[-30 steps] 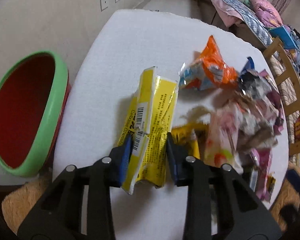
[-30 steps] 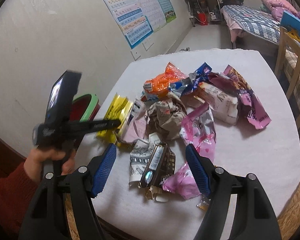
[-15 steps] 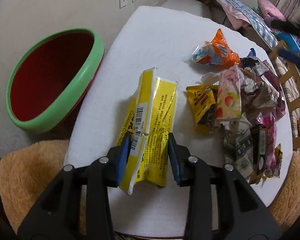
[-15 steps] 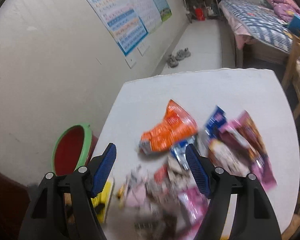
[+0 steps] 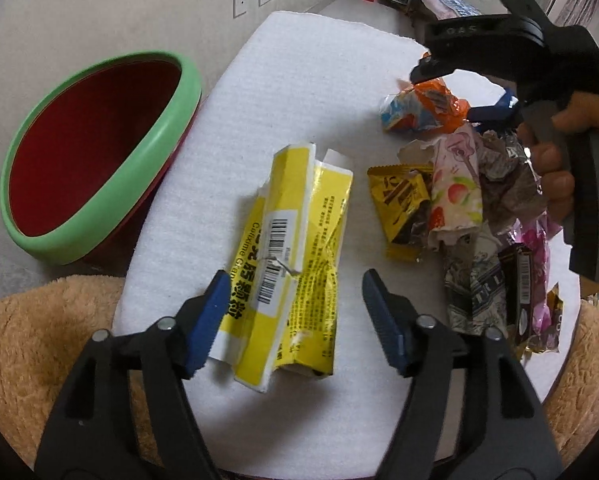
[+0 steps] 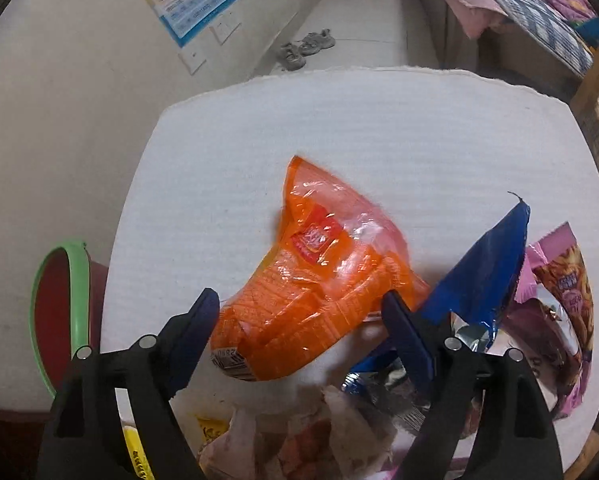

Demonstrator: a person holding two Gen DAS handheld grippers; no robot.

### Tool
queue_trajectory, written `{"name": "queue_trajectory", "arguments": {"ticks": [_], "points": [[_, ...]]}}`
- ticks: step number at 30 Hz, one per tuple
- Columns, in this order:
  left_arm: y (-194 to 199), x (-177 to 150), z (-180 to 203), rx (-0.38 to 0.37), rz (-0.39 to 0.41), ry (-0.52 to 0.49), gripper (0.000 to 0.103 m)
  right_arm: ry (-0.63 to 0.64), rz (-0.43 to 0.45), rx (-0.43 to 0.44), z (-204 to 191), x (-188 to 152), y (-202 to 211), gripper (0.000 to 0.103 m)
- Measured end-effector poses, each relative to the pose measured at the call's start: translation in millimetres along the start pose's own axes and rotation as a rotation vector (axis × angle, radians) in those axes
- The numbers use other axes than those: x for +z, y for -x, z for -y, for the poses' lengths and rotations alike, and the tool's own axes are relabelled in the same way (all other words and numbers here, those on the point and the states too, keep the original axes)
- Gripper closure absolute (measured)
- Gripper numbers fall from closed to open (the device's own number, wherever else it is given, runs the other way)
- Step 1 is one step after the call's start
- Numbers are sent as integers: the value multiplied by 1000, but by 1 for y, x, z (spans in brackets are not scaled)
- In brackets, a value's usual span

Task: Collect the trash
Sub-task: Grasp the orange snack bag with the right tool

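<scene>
The yellow wrapper lies flat on the white table, no longer pinched: the left gripper has just been opening, jaws apart astride its near end. The right gripper, now lower, points steeply down, jaws wide astride the orange packet. A green-rimmed red basin sits left.

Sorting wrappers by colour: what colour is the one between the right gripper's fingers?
Orange wrapper, clearest in the right wrist view.

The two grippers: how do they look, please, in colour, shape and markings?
Both the left gripper and the right gripper have black angular arms with silver rivets and ribbed blue fingers. The right gripper's black body carries a green light.
</scene>
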State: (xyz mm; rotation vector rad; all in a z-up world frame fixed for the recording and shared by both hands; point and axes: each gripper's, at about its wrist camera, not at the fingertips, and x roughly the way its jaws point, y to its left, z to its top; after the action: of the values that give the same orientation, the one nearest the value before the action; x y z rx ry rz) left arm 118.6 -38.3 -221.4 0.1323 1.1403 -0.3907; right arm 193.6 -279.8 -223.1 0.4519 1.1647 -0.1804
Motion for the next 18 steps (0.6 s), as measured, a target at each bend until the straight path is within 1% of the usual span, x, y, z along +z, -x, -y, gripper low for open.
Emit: {"name": "queue_trajectory", "arguments": {"ticks": [1,2,3,4,5,7,8,9,10,11,12,14,16,18], "points": [[-1,0,1,6,-2,-3,37,26,-4,4,-5,2,1,32],[-1,1,1,9,-4,-5,36,50,-2,18,-9,1,4,38],[-1,1,1,10,-4,-7,36,75,-2,47,-14,-1,8,47],[-1,1,2,12,-4,-12,36,93,5,58,-19,-4,12,49],[0,1,3,14,-2,-16,35,111,12,81,-22,-8,16,84],[-1,0,7,23,-4,-31,33,121,12,122,-25,-11,19,83],[-1,0,8,28,-5,-39,33,133,12,122,-25,-13,20,83],[-1,0,9,28,-4,-46,33,142,13,112,-26,-14,21,79],[1,-1,9,24,-2,-49,33,143,18,107,-26,-14,23,79],[1,-2,9,22,-1,-49,33,139,29,113,-24,-15,26,74],[3,-3,10,23,-1,-47,33,125,48,131,-22,-16,32,56],[4,-4,9,19,3,-40,33,111,74,142,-23,-14,37,34],[5,-5,10,17,1,-38,33,140,78,111,-30,-10,37,34],[5,-7,12,21,-1,-45,33,161,44,71,-36,-5,28,34]]}}
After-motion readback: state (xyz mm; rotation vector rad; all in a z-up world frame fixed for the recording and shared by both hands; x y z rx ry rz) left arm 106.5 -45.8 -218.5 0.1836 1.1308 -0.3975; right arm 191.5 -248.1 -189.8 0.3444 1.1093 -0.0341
